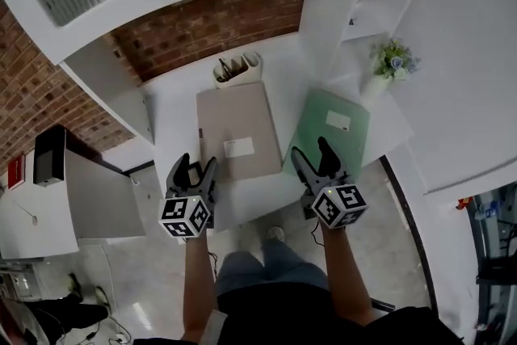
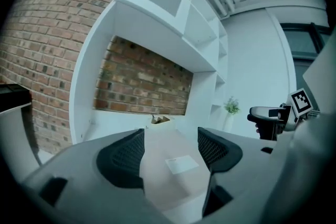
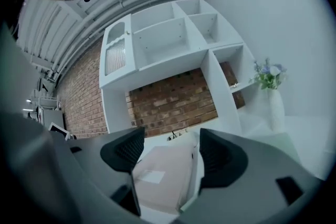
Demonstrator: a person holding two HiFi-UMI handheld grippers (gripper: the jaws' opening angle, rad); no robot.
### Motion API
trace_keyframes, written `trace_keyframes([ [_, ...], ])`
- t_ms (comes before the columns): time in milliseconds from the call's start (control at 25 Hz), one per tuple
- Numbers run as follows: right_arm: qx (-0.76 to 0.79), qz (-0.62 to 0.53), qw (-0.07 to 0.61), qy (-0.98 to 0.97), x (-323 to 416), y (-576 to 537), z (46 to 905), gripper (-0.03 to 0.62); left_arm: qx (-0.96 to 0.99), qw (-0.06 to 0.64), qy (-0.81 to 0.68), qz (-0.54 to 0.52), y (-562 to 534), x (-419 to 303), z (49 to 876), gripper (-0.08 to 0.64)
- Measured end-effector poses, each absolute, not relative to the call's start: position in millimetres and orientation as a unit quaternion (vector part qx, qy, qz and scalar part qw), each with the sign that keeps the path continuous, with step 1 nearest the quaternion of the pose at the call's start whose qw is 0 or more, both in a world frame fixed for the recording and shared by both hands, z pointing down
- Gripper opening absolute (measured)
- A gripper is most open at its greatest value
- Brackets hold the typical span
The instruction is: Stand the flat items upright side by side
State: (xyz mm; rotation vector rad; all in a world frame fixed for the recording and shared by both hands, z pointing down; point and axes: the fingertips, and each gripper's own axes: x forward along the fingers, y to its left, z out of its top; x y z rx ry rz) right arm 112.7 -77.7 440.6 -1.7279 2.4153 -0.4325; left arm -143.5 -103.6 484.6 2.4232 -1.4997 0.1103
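1. The left tool (image 1: 195, 166) and right tool (image 1: 312, 151) are held released and empty.
2. The beige folder (image 1: 237, 143) is laid flat on the surface (image 1: 174, 115), lengthwise twelve-to-six, at one o'clock of the left tool.
3. The green folder (image 1: 329, 129) is laid at twelve o'clock of the right tool.

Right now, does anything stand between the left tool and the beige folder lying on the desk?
No, nothing visible does. The left tool, jaws open, faces the near edge of the beige folder; the pen holder stands beyond its far edge.
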Motion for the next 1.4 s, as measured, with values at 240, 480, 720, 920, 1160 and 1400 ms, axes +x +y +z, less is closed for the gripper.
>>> trace_keyframes([
  [240, -0.543, -0.177, 0.053, 0.819, 106.0, -109.8, 463.9, 0.308, 0.818, 0.158, -0.552, 0.048, -114.7, -152.2, 494.5, 0.288],
  [480, -0.527, -0.196, 0.037, 0.826, 102.1, -119.3, 476.1, 0.308, 0.811, 0.172, -0.556, 0.059, -122.1, -149.6, 503.9, 0.288],
  [720, -0.527, -0.212, 0.028, 0.822, 104.1, -128.3, 478.4, 0.308, 0.809, 0.184, -0.553, 0.078, -131.7, -148.6, 507.0, 0.295],
  [920, -0.521, -0.22, 0.01, 0.825, 90.9, -140.1, 477.9, 0.308, 0.814, 0.19, -0.539, 0.1, -149.5, -156.3, 505.2, 0.298],
  [1160, -0.51, -0.23, -0.027, 0.829, 75.8, -168.6, 479.1, 0.308, 0.829, 0.197, -0.51, 0.122, -187.6, -158.4, 500.2, 0.299],
  [1400, -0.493, -0.277, -0.087, 0.82, 62.2, -210.3, 506.2, 0.308, 0.817, 0.272, -0.48, 0.167, -223.0, -157.9, 536.3, 0.31],
])
